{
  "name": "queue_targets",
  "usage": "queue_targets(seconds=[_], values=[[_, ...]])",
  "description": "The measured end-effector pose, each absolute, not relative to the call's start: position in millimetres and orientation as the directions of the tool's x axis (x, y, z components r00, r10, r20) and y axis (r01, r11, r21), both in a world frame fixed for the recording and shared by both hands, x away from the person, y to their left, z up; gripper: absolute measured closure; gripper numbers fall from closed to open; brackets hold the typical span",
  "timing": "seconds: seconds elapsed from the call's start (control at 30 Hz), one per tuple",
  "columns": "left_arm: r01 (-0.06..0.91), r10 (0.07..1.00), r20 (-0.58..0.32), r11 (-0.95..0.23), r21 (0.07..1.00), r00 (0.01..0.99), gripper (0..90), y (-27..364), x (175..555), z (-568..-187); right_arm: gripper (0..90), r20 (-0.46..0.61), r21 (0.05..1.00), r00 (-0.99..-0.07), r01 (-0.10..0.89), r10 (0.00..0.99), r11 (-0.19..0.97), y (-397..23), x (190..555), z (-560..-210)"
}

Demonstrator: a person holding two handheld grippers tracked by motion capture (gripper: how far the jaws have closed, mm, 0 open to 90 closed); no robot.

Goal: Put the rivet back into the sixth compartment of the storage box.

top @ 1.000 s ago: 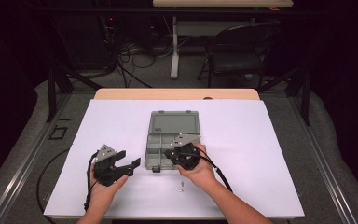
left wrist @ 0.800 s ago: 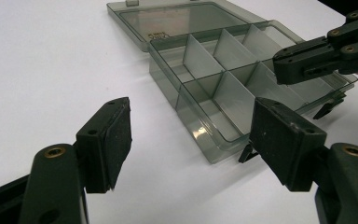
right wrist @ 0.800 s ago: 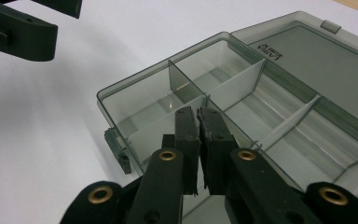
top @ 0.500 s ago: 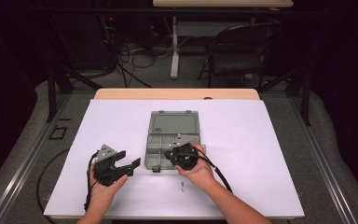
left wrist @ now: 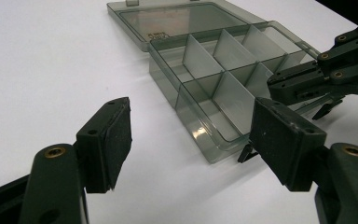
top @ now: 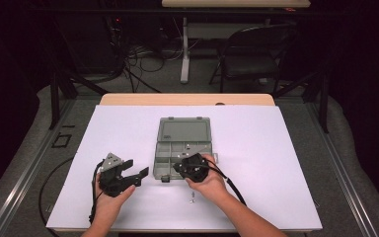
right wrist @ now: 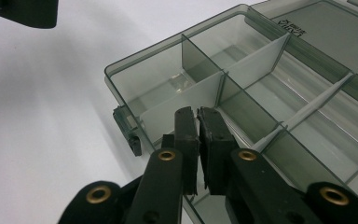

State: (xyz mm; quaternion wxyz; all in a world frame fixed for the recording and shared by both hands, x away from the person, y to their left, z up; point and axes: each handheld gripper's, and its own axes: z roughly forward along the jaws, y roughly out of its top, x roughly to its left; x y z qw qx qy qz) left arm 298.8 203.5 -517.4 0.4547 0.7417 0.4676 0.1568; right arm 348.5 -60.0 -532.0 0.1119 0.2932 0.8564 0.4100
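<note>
The right gripper [top: 180, 170], a black two-jaw tool held in the person's right hand [top: 208, 181], is seen with its jaws almost together, a thin slit left between the pads and nothing visibly caught there; in the right gripper view [right wrist: 198, 122] its tips are placed over the near compartments of the translucent grey plastic organiser box [top: 182, 153], close to an upright divider wall [right wrist: 179, 109]. The box [right wrist: 279, 98] is laid open near the middle of the white table sheet [top: 276, 148], its flat lid [top: 183, 129] folded back on the far side, and its small black latch [right wrist: 129, 133] is seen on the near wall. The left gripper [top: 139, 174], held in the left hand [top: 109, 197], is kept just beside the box's near left corner without touching it; in the left gripper view [left wrist: 191, 135] its jaws are spread wide with only bare table between them. A small metal screw [top: 192, 198] is seen lying on the sheet near the right wrist.
</note>
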Motion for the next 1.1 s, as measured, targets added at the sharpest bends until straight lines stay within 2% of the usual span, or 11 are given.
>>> queue_targets(seconds=[0.17, 0.27, 0.43, 0.6, 0.73, 0.87, 1.1], values=[[0.552, 0.836, -0.194, -0.149, 0.820, 0.513, 29.4, 203, 299, -517, 76.6, 0.032, 0.771, -0.800, 0.401, 0.599, 0.495, -61, 347, -530], [0.552, 0.836, -0.194, -0.148, 0.820, 0.513, 29.4, 203, 299, -517, 65.5, 0.006, 0.785, -0.797, 0.378, 0.604, 0.491, -62, 342, -526], [0.550, 0.837, -0.196, -0.143, 0.823, 0.511, 29.4, 205, 299, -517, 54.3, -0.025, 0.803, -0.805, 0.337, 0.593, 0.492, -67, 331, -516], [0.546, 0.838, -0.197, -0.137, 0.826, 0.509, 29.2, 206, 299, -516, 45.8, -0.058, 0.811, -0.816, 0.298, 0.575, 0.504, -75, 314, -516], [0.546, 0.843, -0.192, -0.138, 0.826, 0.503, 27.3, 206, 299, -516, 42.8, -0.067, 0.809, -0.824, 0.285, 0.562, 0.514, -83, 303, -517], [0.543, 0.844, -0.185, -0.141, 0.828, 0.503, 23.8, 206, 300, -516, 44.6, -0.082, 0.799, -0.833, 0.272, 0.547, 0.535, -93, 294, -519], [0.556, 0.854, -0.186, -0.139, 0.819, 0.487, 21.8, 207, 305, -517, 42.2, -0.062, 0.817, -0.830, 0.277, 0.555, 0.505, -109, 286, -518]])
